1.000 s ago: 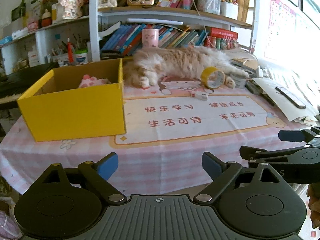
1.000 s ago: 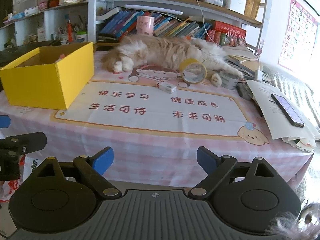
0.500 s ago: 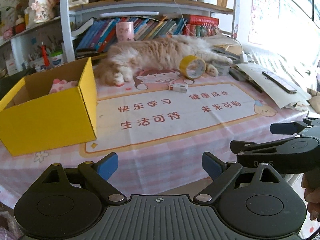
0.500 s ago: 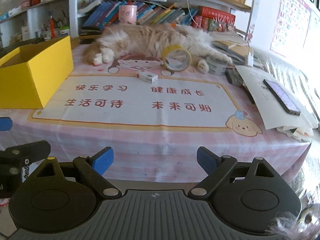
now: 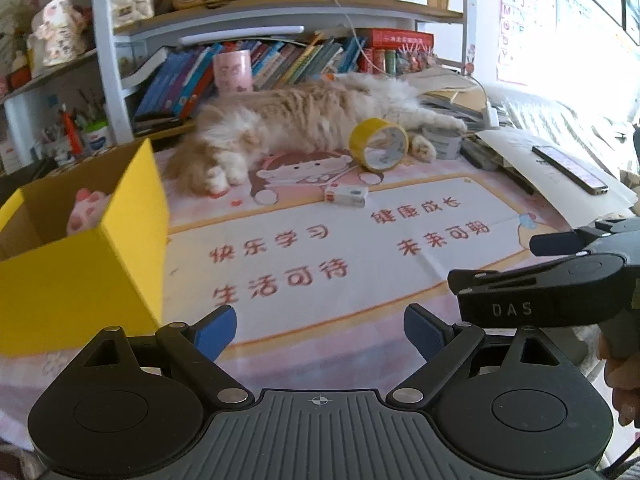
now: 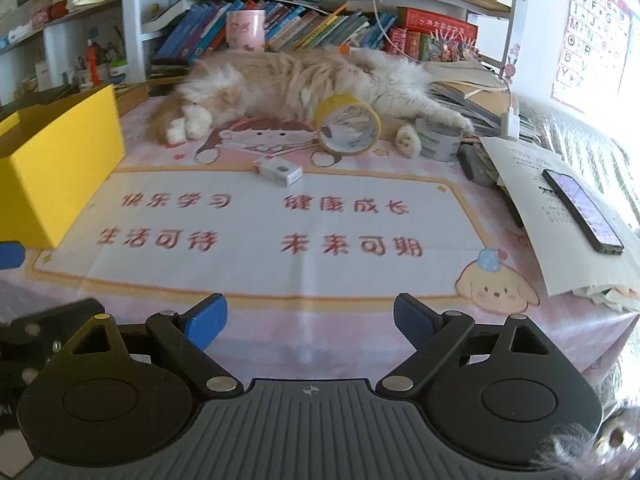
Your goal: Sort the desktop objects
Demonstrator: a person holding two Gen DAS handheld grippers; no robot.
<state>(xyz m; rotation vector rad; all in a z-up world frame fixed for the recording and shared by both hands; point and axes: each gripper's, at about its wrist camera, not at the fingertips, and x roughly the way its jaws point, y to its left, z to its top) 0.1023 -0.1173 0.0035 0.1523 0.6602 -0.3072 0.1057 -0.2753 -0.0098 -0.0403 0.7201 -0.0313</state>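
A yellow box point(image 5: 80, 264) point(image 6: 64, 164) stands at the table's left with a pink plush toy point(image 5: 86, 210) inside. A yellow tape roll point(image 5: 379, 144) point(image 6: 347, 129) leans on edge against a sleeping cat point(image 5: 312, 120) point(image 6: 288, 84). In front of the roll lies a small white box point(image 5: 346, 196) point(image 6: 277, 171). A grey tape roll point(image 6: 438, 139) sits to the right. My left gripper point(image 5: 320, 330) and right gripper point(image 6: 310, 322) hang over the table's near edge, both open and empty. The right gripper also shows side-on in the left wrist view point(image 5: 492, 260).
A phone point(image 6: 582, 210) point(image 5: 570, 168) lies on papers point(image 6: 560, 216) at the right edge. Bookshelves point(image 6: 304, 24) with a pink cup point(image 6: 245, 30) stand behind the cat. A printed desk mat point(image 6: 256, 232) covers the middle of the table.
Both grippers moved forward toward the table and to the right; the yellow box slid left in both views and the tape roll and small box look closer. Jaws unchanged.
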